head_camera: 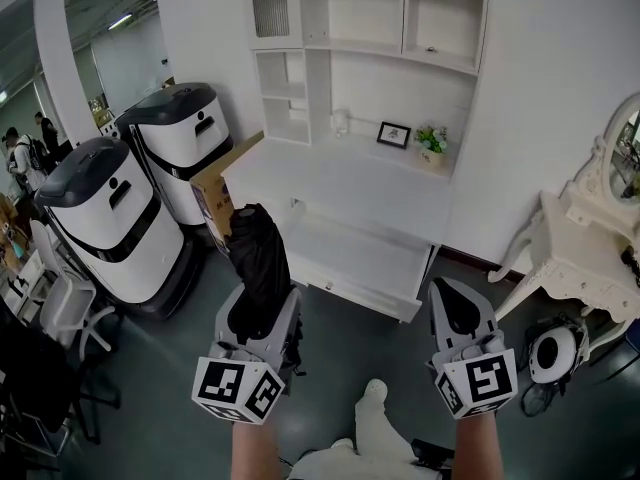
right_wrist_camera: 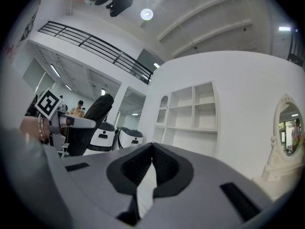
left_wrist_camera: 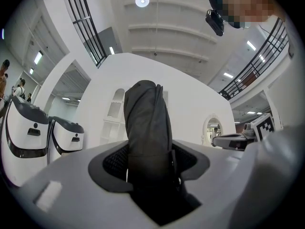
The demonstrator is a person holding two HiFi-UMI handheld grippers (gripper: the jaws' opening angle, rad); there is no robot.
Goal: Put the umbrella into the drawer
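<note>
A black folded umbrella (head_camera: 258, 263) stands upright in my left gripper (head_camera: 265, 308), which is shut on its lower part. In the left gripper view the umbrella (left_wrist_camera: 147, 128) rises between the dark pads (left_wrist_camera: 114, 162) and hides the desk behind it. My right gripper (head_camera: 456, 296) is level with the left one, to its right, shut with nothing in it. Its pads meet at their tips in the right gripper view (right_wrist_camera: 152, 149), where the umbrella (right_wrist_camera: 90, 120) shows at the left. Ahead, the white drawer (head_camera: 355, 258) is pulled out under the white desk (head_camera: 330, 183).
Two white-and-black machines (head_camera: 100, 208) (head_camera: 185, 138) and a cardboard box (head_camera: 222, 183) stand left of the desk. A picture frame (head_camera: 393, 134) and a small plant (head_camera: 432, 141) sit on it. A white vanity table (head_camera: 580, 253) stands right, with a round white device (head_camera: 548, 353) on the floor.
</note>
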